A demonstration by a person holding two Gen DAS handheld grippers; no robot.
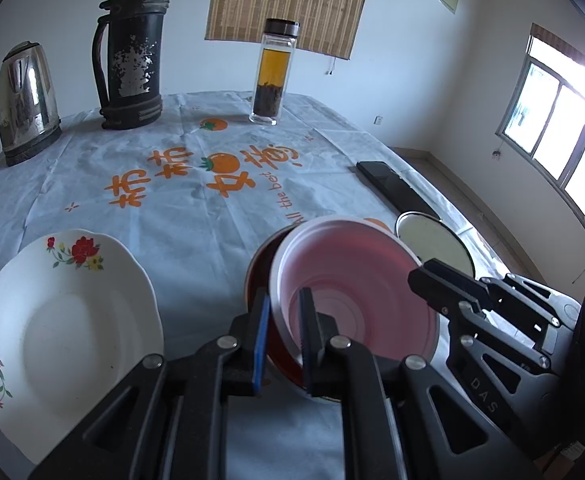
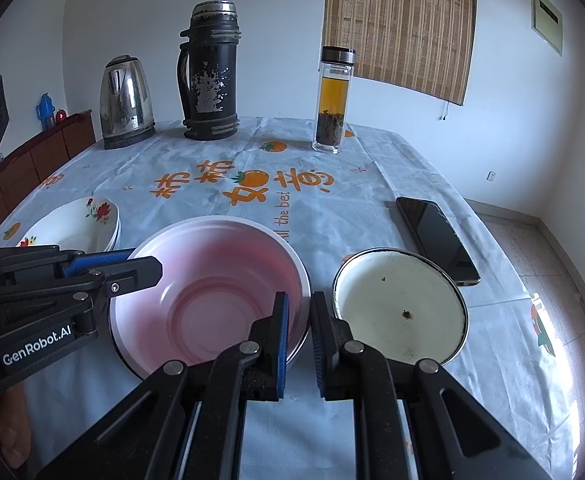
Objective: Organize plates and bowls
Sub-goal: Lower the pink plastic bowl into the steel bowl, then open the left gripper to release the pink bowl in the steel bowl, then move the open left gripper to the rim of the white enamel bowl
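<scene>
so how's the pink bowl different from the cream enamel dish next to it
The pink bowl is tinted pink inside with stepped rings; the cream enamel dish is off-white, flatter and speckled with dark spots. The pink bowl is tilted, its rim between the left gripper jaws; the cream enamel dish lies flat on the tablecloth, ungripped. The pink bowl looks deeper and wider. Both are round.

I see a table covered by a pale cloth printed with orange fruit and characters. Along its far edge stand a steel kettle, a worn black flask and a glass tea bottle. A phone lies flat at the right. Nearer me sit flowered white plates, a pink bowl and an enamel dish.
</scene>
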